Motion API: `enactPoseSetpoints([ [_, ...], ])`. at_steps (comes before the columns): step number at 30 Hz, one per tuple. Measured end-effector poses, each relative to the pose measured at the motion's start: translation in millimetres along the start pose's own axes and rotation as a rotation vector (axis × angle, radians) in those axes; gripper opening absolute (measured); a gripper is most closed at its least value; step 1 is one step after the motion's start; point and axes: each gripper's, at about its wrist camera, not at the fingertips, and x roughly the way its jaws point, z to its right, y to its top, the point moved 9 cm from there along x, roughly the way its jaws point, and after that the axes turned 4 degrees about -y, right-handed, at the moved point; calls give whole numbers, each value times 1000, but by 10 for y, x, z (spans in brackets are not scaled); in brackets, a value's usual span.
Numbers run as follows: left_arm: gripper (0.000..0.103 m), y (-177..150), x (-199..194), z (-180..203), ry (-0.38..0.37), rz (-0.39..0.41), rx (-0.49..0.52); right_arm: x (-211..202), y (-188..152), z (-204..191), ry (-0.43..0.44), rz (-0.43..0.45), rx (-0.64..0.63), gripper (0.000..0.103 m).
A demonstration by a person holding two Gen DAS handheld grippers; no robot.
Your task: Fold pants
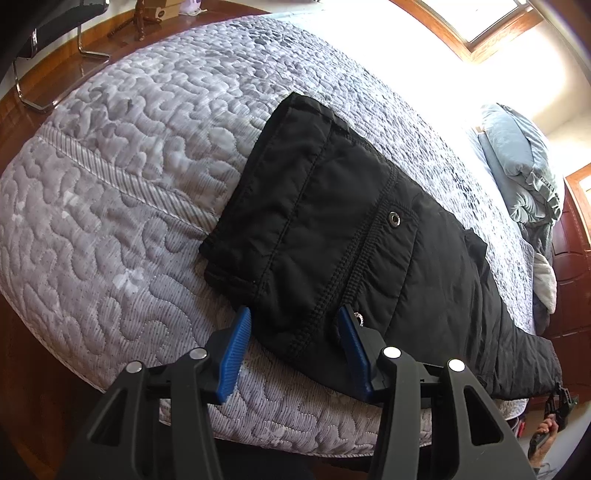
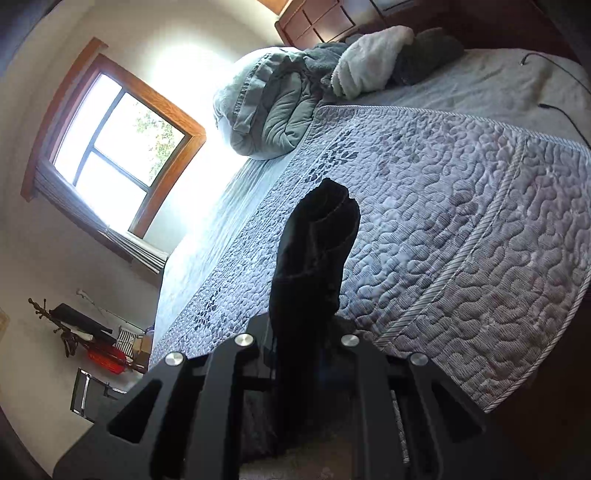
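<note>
Black padded pants (image 1: 332, 229) lie flat on the grey quilted bedspread (image 1: 129, 166), waistband toward me and the legs running off to the right. My left gripper (image 1: 295, 325) straddles the waistband's near edge. Its blue pads (image 1: 238, 339) stand apart with flat fabric between them, so it is open. In the right wrist view a bunch of the black pants (image 2: 314, 251) sticks up from between the fingers and hides the pads. My right gripper (image 2: 310, 328) is shut on it, raised above the bedspread (image 2: 461, 221). The right gripper (image 1: 559, 400) shows small at the left wrist view's lower right edge, below the pants' leg end.
A rolled grey-green duvet (image 2: 269, 110) and a white blanket (image 2: 369, 62) are piled by the wooden headboard (image 2: 317, 22). A black cable (image 2: 561, 110) lies on the sheet. A window (image 2: 110, 144), a chrome chair (image 1: 33, 55) and floor clutter (image 2: 103, 354) surround the bed.
</note>
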Motion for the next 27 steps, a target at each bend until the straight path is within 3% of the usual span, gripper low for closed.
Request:
enactPoseSetpoints([
  [13, 49, -69, -21, 3, -46, 14, -21, -152, -11, -845, -51, 26, -232, 13],
  [27, 49, -118, -85, 41, -105, 32, -30, -76, -336, -1747, -118, 25, -530, 13],
])
